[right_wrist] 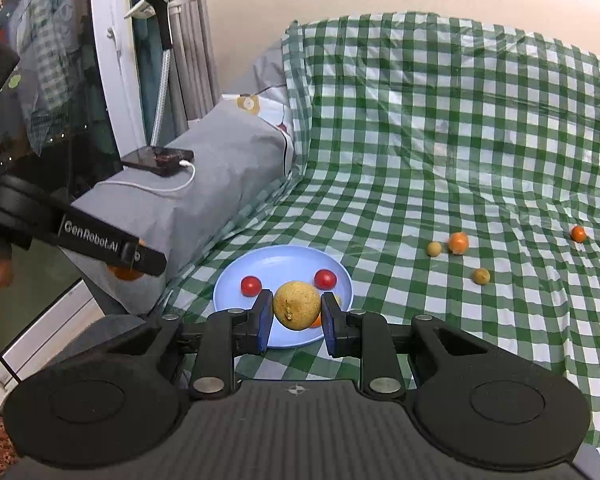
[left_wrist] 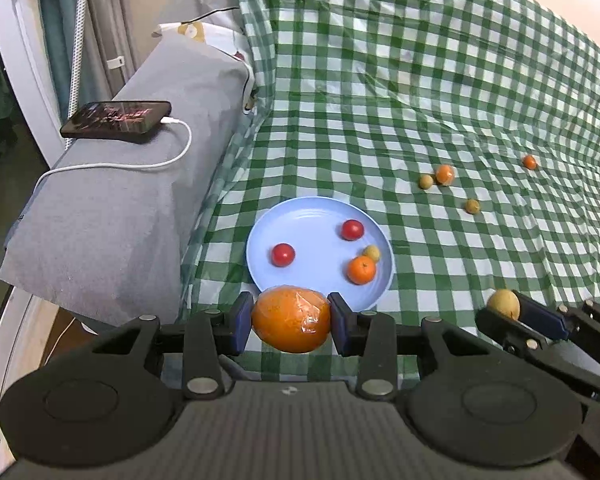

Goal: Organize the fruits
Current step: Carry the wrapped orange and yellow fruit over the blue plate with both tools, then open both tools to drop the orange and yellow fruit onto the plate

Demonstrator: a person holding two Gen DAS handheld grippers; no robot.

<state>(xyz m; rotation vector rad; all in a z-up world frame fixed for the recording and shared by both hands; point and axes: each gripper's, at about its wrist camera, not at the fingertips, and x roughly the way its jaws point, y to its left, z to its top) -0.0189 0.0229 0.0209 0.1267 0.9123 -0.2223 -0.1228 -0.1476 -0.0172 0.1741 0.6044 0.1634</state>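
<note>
Two fruits are being carried to the blue plate (left_wrist: 260, 236) at once: a plastic-wrapped orange (left_wrist: 291, 319) is clamped in the left gripper (left_wrist: 291, 322), a tan round fruit (right_wrist: 297, 305) in the nearly closed right gripper (right_wrist: 296, 316). Each must next be lowered over the plate (four fruits already lie there) and released. Loose fruits remain far right on the green checked cloth (left_wrist: 420, 80); a charging phone (left_wrist: 116, 118) rests left.

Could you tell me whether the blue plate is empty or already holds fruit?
It holds fruit: the blue plate carries two red tomatoes, an orange and a small yellowish fruit.
</note>
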